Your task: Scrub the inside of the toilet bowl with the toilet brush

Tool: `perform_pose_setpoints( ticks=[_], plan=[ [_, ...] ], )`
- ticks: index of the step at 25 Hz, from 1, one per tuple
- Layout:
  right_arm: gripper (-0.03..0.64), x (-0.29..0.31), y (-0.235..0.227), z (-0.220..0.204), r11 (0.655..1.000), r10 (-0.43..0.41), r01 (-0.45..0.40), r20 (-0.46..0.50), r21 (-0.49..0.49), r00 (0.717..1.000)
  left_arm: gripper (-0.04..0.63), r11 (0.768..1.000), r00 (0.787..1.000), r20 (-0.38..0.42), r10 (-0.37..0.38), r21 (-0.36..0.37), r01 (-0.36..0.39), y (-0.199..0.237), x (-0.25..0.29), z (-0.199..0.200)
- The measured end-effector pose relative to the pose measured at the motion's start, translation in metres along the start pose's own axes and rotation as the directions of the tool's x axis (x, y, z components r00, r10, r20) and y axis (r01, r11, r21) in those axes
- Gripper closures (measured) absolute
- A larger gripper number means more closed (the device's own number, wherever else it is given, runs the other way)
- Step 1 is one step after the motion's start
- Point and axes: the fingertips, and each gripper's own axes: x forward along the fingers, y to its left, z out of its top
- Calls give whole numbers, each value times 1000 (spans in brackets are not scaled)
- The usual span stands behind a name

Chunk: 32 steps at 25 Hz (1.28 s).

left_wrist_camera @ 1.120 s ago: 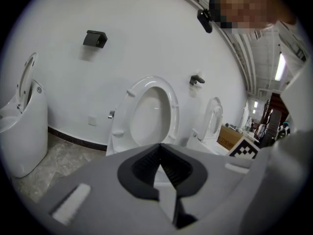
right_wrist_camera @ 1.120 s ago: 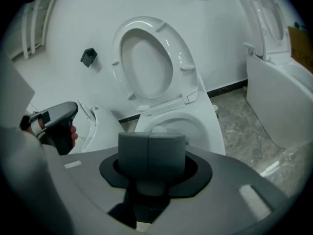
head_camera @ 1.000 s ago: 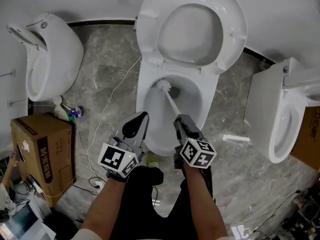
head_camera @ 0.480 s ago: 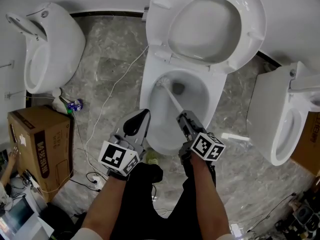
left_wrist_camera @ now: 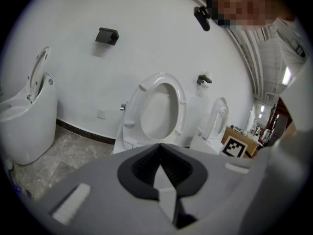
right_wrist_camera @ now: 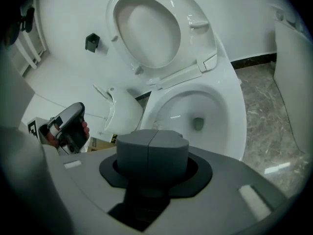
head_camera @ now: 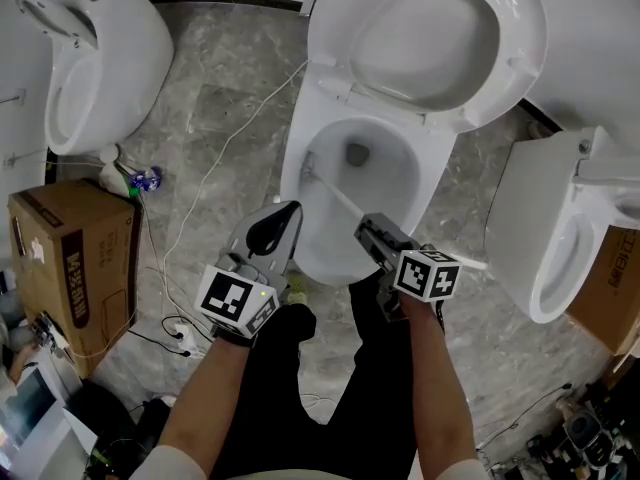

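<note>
1. The toilet brush sat inside the toilet bowl in the middle of the head view. Its bristle head was at the bowl's left inner wall, left of the drain hole.
2. Its long axis ran diagonally from the right gripper at lower right to the bristles at upper left, so it pointed up and left, away from the jaws.
3. The right gripper's jaws were closed tight on the handle end. Its own view showed them together with no gap, but not the handle itself.
4. The left gripper hung by the bowl's near left rim, beside the handle but apart from it. Its jaws were closed on nothing.
5. Scrubbing looked under way, and the next stroke would probably run along that diagonal or sweep round the wall.
6. The seat stood raised behind the bowl. Other toilets stood at far left and far right, with a cardboard box at left.
</note>
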Motion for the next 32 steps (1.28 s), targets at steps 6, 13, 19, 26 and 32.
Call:
perform_pose_setpoints(
  ticks=[6, 13, 19, 26, 32],
  plan=[
    [451, -18, 2, -20, 998, 15, -23, -145, -58, 989, 589, 999, 1000, -27, 12, -31, -13, -10, -11, -12],
    [451, -46, 0, -44, 990, 11, -58, -344, -127, 939, 589, 998, 998, -52, 18, -55, -21, -23, -20, -20],
    [451, -65, -4, -55, 964, -46, -93, -504, -247, 862, 589, 998, 998, -56, 9, -56, -12, -36, -16, -20],
    [451, -87, -5, -55, 908, -149, -142, -620, -395, 771, 589, 998, 998, -68, 2, -65, -7, -45, -14, -20],
    [451, -104, -7, -47, 846, -262, -155, -651, -511, 713, 589, 998, 997, -80, -8, -66, 3, -53, -12, -22]
  ],
)
